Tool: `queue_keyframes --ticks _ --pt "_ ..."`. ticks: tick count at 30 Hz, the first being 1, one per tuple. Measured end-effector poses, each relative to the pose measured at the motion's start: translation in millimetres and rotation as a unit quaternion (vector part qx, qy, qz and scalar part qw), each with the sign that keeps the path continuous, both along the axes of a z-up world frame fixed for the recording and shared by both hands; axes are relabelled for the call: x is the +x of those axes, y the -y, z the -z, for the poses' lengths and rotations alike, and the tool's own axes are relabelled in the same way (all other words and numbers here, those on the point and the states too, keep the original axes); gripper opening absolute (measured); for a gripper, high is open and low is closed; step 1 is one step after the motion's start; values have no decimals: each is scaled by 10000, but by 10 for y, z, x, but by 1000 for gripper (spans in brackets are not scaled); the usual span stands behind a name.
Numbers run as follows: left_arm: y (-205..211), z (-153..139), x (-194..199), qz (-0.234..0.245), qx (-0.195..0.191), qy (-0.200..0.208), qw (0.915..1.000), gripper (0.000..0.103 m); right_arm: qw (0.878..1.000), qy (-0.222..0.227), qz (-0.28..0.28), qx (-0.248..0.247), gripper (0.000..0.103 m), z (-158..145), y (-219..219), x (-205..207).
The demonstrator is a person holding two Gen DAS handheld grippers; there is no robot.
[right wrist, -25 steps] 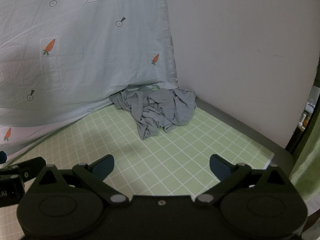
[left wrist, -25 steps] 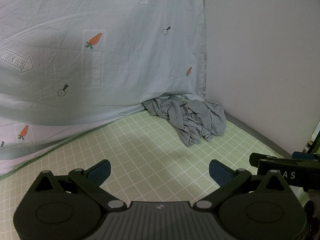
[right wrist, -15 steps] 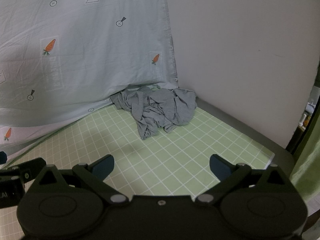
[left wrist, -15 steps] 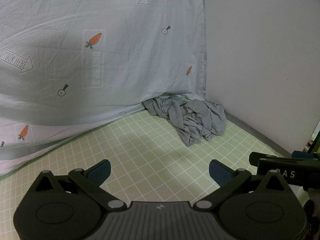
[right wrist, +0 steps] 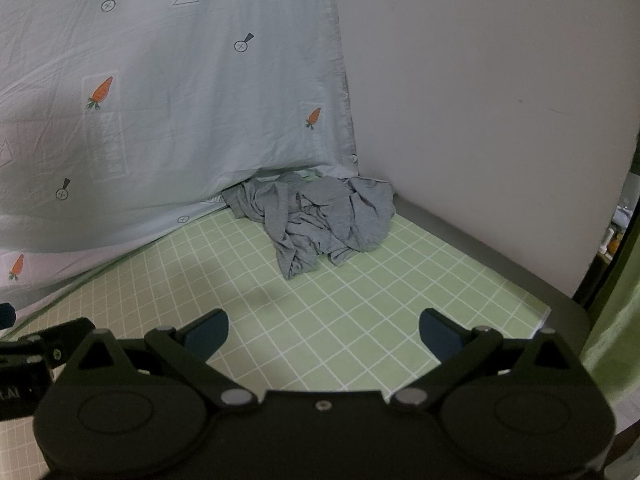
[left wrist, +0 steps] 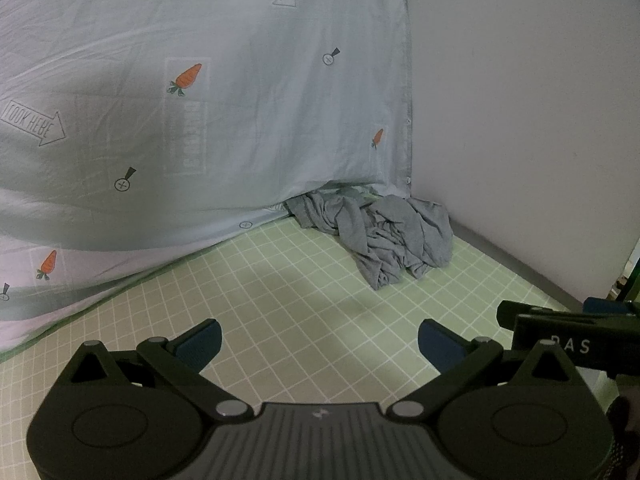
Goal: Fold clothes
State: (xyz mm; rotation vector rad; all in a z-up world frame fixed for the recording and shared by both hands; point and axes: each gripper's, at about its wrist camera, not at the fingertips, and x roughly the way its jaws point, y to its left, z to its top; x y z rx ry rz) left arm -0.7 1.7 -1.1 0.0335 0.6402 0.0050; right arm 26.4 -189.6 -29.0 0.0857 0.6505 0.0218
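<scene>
Ahead, a crumpled grey garment (left wrist: 384,236) lies beyond both grippers' wide-spread jaws.

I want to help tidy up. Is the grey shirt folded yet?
Not folded. The grey garment lies crumpled in a wrinkly heap on the green mat, by the hanging sheet. Whether it is a shirt, I cannot tell.

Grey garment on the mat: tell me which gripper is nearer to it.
Right, slightly. The grey garment looms larger ahead of the open right gripper; the open left gripper sits farther back, left of it.
</scene>
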Motion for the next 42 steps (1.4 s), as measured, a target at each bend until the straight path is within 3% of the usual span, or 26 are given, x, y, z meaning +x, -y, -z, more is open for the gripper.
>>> queue_keyframes --ticks 42 --pt "-16 64 126 -9 -60 -265 9996 103 9998 -190 11 42 103 36 31 121"
